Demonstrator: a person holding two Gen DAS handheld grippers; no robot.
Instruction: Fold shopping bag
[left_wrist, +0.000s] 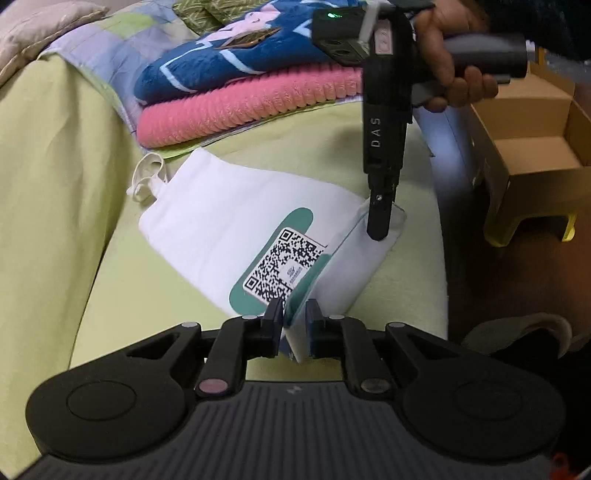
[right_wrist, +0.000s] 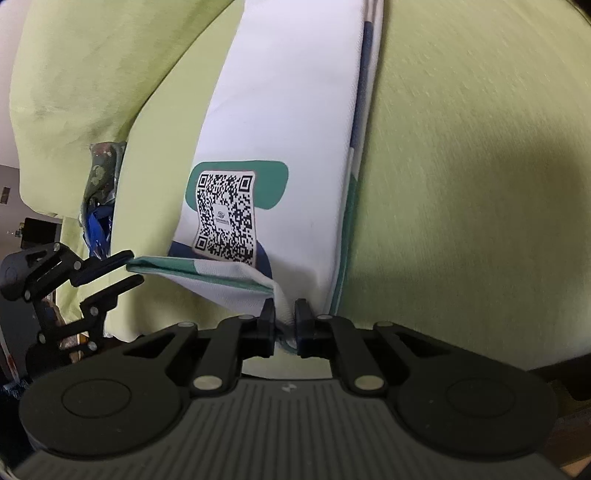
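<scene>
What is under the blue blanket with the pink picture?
A fuzzy pink blanket lies folded right under the blue blanket. Under both is a patchwork quilt on the green sheet. Anything tucked between them is covered.

Bed w/ light green sheet (left_wrist: 55, 184) fills most of both views. At its far end, a patchwork quilt (left_wrist: 122, 48) w/ a stack on it: pink knit blanket (left_wrist: 240, 107) under a blue fleece one (left_wrist: 221, 62). Beige pillow (left_wrist: 40, 22) in the corner beyond the quilt. Right of the bed, dark brown floor (left_wrist: 524, 280); open cardboard box (left_wrist: 532, 129) sits on a yellow stool (left_wrist: 532, 225) there.
</scene>
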